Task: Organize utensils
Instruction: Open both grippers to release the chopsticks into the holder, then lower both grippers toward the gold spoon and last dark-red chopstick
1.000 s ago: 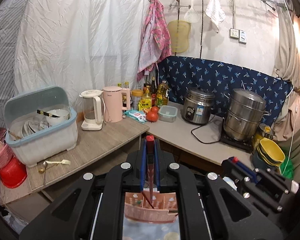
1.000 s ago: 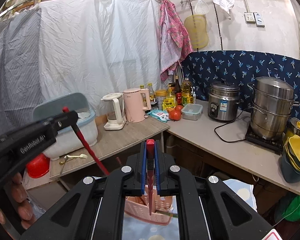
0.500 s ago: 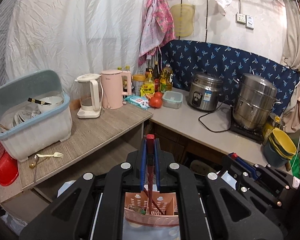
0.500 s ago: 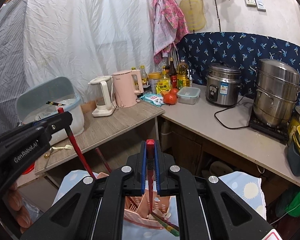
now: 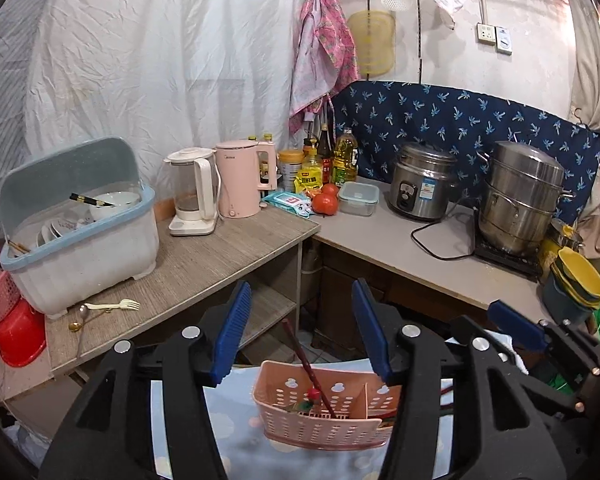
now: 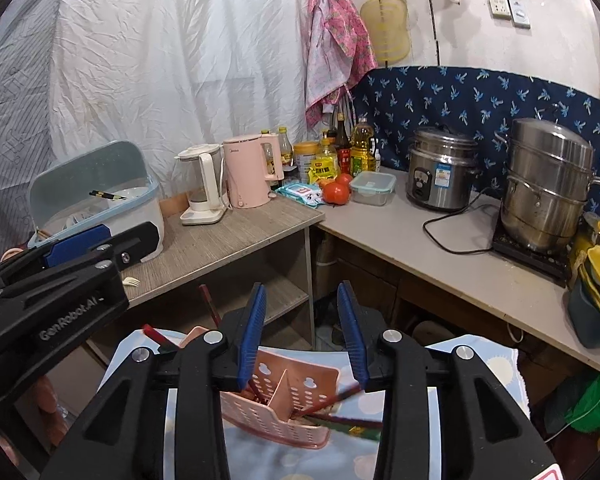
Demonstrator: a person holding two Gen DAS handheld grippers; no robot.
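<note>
Jaws of both grippers stand apart and have just been opening, and no pad presses on anything. The left gripper (image 5: 300,332) hovers above a pink basket (image 5: 320,420) that sits on a blue spotted cloth (image 5: 236,420). One red chopstick (image 5: 306,364) rises slantwise out of the basket's left compartment, its top in the gap between the blue pads (image 5: 232,336) but touching neither. The right gripper (image 6: 304,332) hangs over the same basket (image 6: 276,408), seen here from the other side with its divider down the middle. Red chopsticks (image 6: 332,396) lie slanted in the basket beneath its pads, free of them; whether each rests in one compartment or across the rim I cannot tell. Two more red sticks (image 6: 208,304) poke up behind the left finger.

In the right view the left gripper (image 6: 80,248) reaches in from the left edge, just beside the basket.

Beyond, a wooden counter (image 5: 204,264) carries a dish box (image 5: 80,232) with a blue lid and bowls inside, a clear kettle (image 5: 192,192) and a pink kettle (image 5: 240,180). A fork (image 5: 116,305) and a spoon (image 5: 78,322) lie loose at the counter's near edge, well apart from the basket. On the grey counter (image 5: 400,248) stand bottles, tomatoes (image 5: 326,200), a lidded box (image 5: 358,199), a rice cooker (image 5: 422,188) and a steel steamer (image 5: 524,196). Nothing lies between the open jaws and the basket except the upright chopstick.
</note>
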